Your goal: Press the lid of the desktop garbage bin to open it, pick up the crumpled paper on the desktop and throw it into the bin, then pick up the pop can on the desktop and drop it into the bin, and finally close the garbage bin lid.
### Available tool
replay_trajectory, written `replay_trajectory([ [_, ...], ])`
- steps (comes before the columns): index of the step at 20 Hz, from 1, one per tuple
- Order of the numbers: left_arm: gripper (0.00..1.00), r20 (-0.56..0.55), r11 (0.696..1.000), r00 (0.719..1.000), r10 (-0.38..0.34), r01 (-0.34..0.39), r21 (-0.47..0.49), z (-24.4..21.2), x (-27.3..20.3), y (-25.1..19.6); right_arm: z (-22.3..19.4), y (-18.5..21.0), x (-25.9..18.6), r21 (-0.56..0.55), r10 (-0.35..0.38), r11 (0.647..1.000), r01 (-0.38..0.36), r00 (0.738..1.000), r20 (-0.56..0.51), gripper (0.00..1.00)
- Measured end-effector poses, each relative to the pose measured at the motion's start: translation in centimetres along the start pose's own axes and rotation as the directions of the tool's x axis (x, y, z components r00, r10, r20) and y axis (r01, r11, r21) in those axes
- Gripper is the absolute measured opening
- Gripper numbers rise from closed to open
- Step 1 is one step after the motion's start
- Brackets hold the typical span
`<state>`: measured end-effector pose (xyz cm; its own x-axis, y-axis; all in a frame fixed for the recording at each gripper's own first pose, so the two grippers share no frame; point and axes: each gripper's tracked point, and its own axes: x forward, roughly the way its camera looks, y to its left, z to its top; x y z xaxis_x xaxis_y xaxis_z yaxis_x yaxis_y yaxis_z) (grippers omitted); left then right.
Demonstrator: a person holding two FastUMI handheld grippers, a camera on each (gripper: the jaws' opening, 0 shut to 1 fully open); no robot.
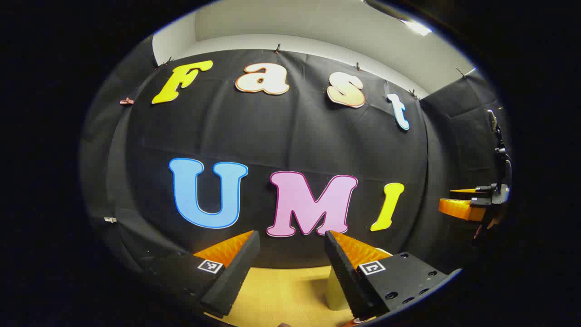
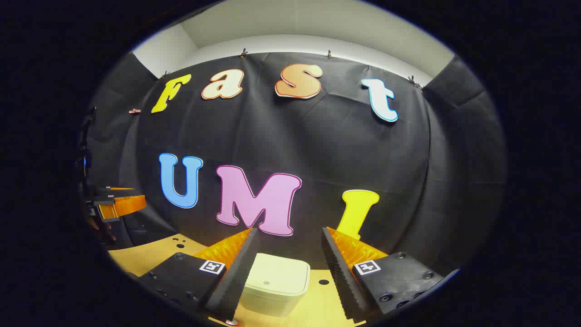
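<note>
Right hand-held gripper (image 2: 288,259) wide open (empty) above bin (image 2: 274,284)

— Light wooden tabletop (image 2: 150,254) down low, small dark holes (image 2: 323,282) dotted near its far edge.
— Black cloth wall (image 1: 281,136) behind, clipped (image 1: 277,47) along the top; pale ceiling (image 1: 317,22) above.

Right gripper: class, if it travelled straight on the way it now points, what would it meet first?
Probably the black booth wall. The right gripper points level, fingers open and empty; the closed garbage bin sits lower between them, so it might pass over it, though depth is unclear.
</note>
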<state>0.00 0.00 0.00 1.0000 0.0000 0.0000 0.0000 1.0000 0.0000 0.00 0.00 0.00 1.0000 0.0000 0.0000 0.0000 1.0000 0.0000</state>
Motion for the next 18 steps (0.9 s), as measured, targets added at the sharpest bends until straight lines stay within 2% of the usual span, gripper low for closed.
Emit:
replay_trajectory([
  [9, 0.93, -0.042, 1.0, 0.999, -0.016, 0.017, 0.004, -1.5, 2.1, -0.6, -1.4, 0.3, 1.4, -0.005, 0.033, 0.999, -0.033, 0.999, -0.024, 0.89],
  [14, 0.93, -0.027, 1.0, 0.999, -0.028, 0.028, 0.003, -1.2, 2.3, -1.0, -1.6, 1.2, 1.7, 0.002, 0.063, 0.998, -0.063, 0.997, -0.032, 0.87],
  [17, 0.93, -0.01, 1.0, 1.0, -0.027, 0.027, 0.0, -0.9, 2.4, -1.1, -2.0, 1.2, 1.9, -0.006, 0.068, 0.998, -0.069, 0.997, -0.041, 0.98],
  [18, 0.93, -0.012, 1.0, 1.0, -0.021, 0.021, -0.001, -1.0, 2.3, -0.9, -2.2, 1.1, 1.9, -0.002, 0.07, 0.998, -0.07, 0.997, -0.045, 0.97],
])
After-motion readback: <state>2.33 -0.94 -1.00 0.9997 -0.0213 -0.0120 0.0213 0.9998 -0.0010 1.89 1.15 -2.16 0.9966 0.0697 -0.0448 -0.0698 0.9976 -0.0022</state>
